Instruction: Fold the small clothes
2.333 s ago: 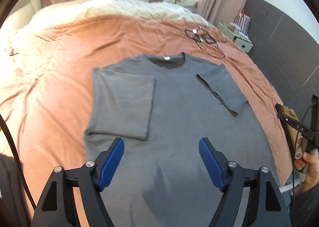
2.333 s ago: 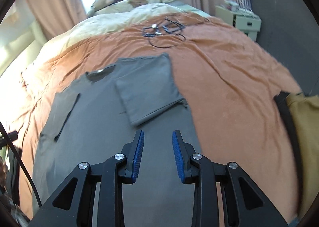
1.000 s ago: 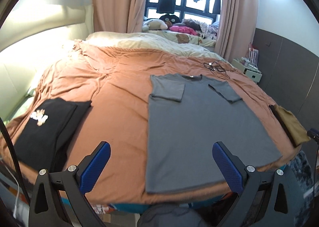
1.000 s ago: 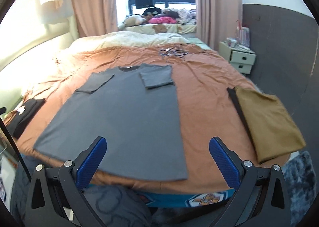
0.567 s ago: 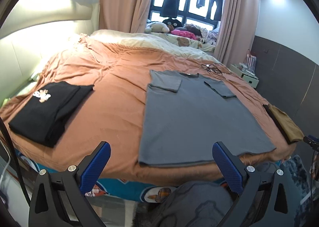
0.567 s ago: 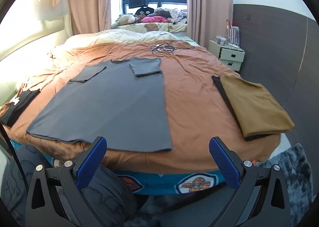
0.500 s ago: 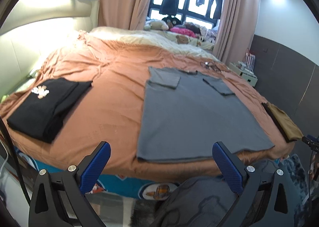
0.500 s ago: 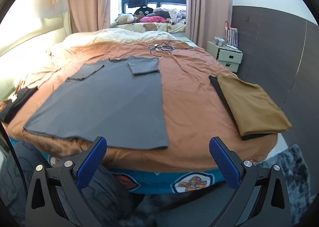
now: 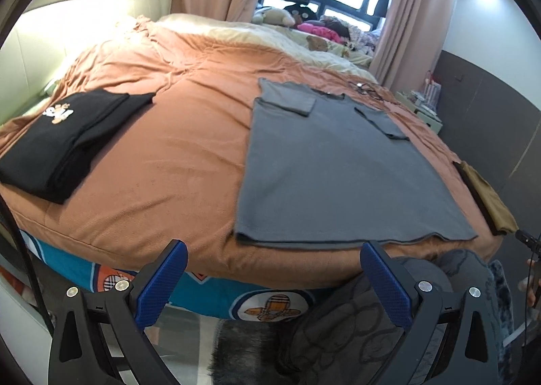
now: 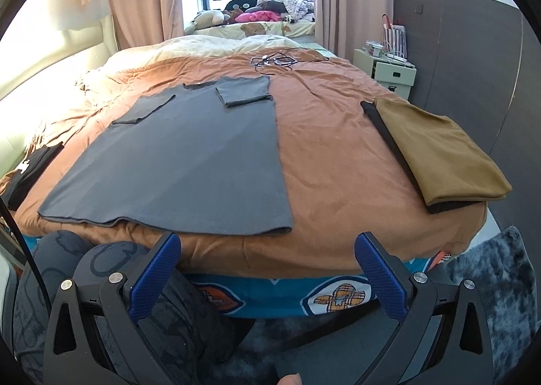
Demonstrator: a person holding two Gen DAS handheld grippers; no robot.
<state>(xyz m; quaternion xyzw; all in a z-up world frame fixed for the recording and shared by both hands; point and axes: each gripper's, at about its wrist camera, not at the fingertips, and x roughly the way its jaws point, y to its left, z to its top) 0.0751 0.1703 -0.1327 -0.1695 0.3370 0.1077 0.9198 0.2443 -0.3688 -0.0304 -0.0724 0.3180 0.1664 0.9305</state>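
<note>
grey T-shirt [image 9: 331,168] lengthwise, collar toward window

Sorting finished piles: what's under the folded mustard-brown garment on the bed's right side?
A black folded garment lies under the mustard-brown folded garment, showing along its left and near edges. The rest is covered, so its type is unclear.

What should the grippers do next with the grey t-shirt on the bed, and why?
Probably bring both grippers down to the grey t-shirt's bottom hem. Its sleeves are already folded in and it lies flat, while the left gripper and right gripper hang wide open, off the bed's near edge, holding nothing.
</note>
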